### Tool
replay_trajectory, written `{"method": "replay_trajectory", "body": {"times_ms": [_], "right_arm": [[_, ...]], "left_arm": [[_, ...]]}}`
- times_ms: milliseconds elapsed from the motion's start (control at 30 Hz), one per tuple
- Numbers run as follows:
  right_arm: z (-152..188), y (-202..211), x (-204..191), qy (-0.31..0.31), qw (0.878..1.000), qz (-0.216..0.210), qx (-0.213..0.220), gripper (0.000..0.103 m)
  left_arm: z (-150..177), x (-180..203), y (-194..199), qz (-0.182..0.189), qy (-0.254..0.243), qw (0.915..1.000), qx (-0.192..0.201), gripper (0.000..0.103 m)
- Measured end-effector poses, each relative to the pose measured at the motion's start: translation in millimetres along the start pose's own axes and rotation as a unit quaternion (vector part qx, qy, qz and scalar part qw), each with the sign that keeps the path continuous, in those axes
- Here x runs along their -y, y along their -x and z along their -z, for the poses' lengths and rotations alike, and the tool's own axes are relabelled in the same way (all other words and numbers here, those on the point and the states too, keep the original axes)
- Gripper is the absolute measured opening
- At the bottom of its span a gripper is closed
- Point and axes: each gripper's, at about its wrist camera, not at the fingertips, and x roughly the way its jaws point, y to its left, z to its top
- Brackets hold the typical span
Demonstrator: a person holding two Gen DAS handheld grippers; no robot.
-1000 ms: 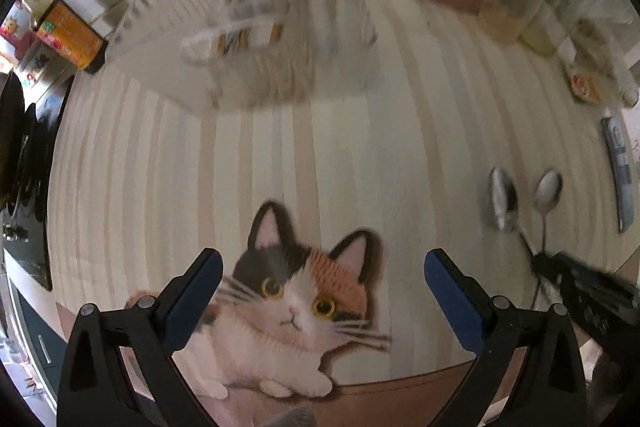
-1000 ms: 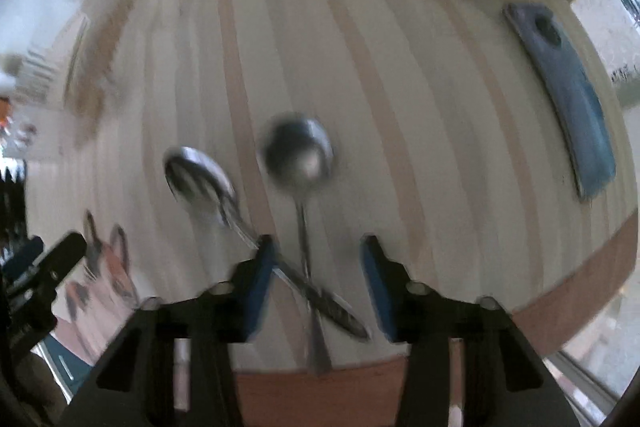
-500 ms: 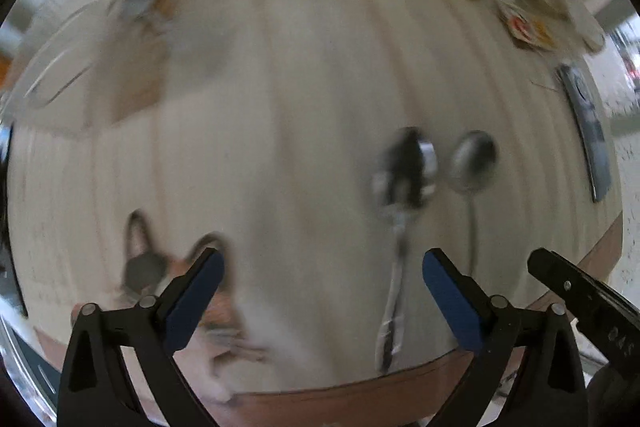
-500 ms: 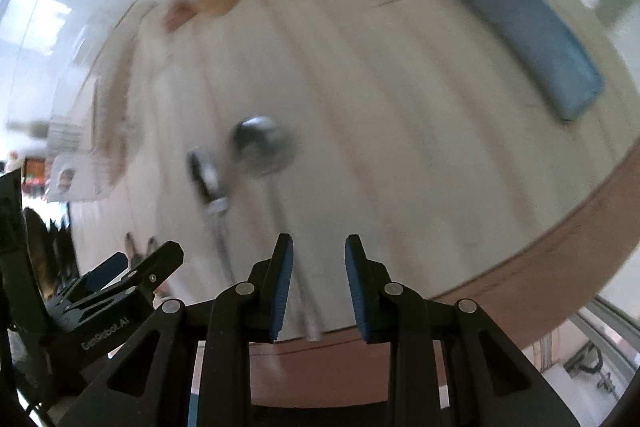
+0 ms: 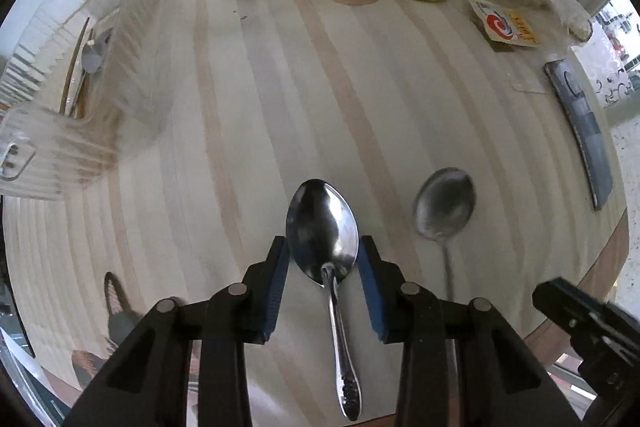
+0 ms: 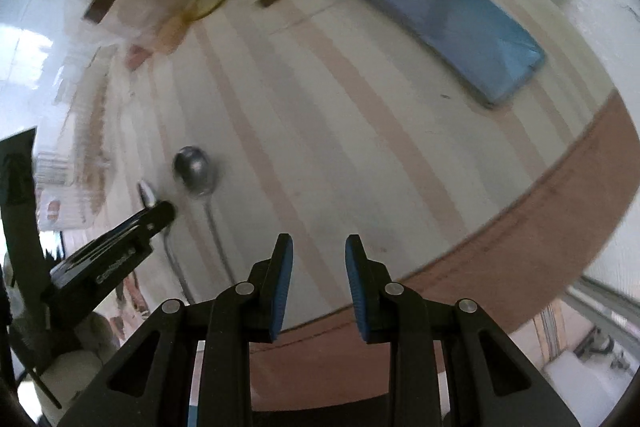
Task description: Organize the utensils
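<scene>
Striped table (image 5: 280, 107), brown edge (image 6: 520, 227) near

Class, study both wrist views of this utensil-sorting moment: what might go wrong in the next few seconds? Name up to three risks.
1. The left gripper is closing across the shiny spoon at its bowl, where the curved metal may slip or tip.
2. The round spoon lies right beside it and may get knocked.
3. The right gripper, empty, hangs near the table edge, close to the left gripper.
</scene>
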Motion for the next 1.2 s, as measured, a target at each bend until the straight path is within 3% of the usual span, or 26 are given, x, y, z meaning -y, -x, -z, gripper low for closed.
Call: {"method": "replay_trajectory", "body": {"times_ms": [200,267,533,600,667,733,767,1000,1200], "right_arm": [[-8.0,-5.1,-42.2,0.07,0.997,-0.028,0.012,0.038],[-12.0,-10.9,-59.3,0.093,0.995,-0.031,0.016,0.049],[-11.9,-43.2,-117.4,0.186,0.981,0.025,0.051,0.06],[-4.6,-47.7,-129.8,0.216,0.971,0.066,0.075,0.055],[1.5,-51.3,-137.2,0.239,0.96,0.107,0.095,0.042],[2.7,-52.2,-137.7,0.243,0.958,0.114,0.1,0.036],[2.6,-51.3,-137.2,0.244,0.957,0.119,0.104,0.004],[0.1,-46.9,-134.5,0.237,0.96,0.11,0.099,0.002],[-5.4,-21.2,-125.5,0.19,0.975,0.055,0.099,0.0]], "left_arm": [[17.2,-41.2,-0.7,-0.026,0.028,0.9993,-0.009,0.032],[26.3,-56.7,0.0,-0.035,0.042,0.9984,-0.013,0.032],[53.4,-94.0,1.4,-0.054,0.083,0.995,-0.013,0.032],[60.0,-100.9,2.4,-0.055,0.089,0.9944,-0.012,0.032],[63.0,-109.1,3.2,-0.055,0.093,0.9941,-0.011,0.032],[65.0,-111.9,3.1,-0.052,0.093,0.9943,-0.01,0.031],[62.7,-110.6,3.6,-0.052,0.093,0.9943,-0.01,0.031],[52.9,-109.8,30.1,-0.045,0.089,0.995,0.001,0.031],[42.7,-109.0,61.9,-0.035,0.091,0.995,0.02,0.031]]}}
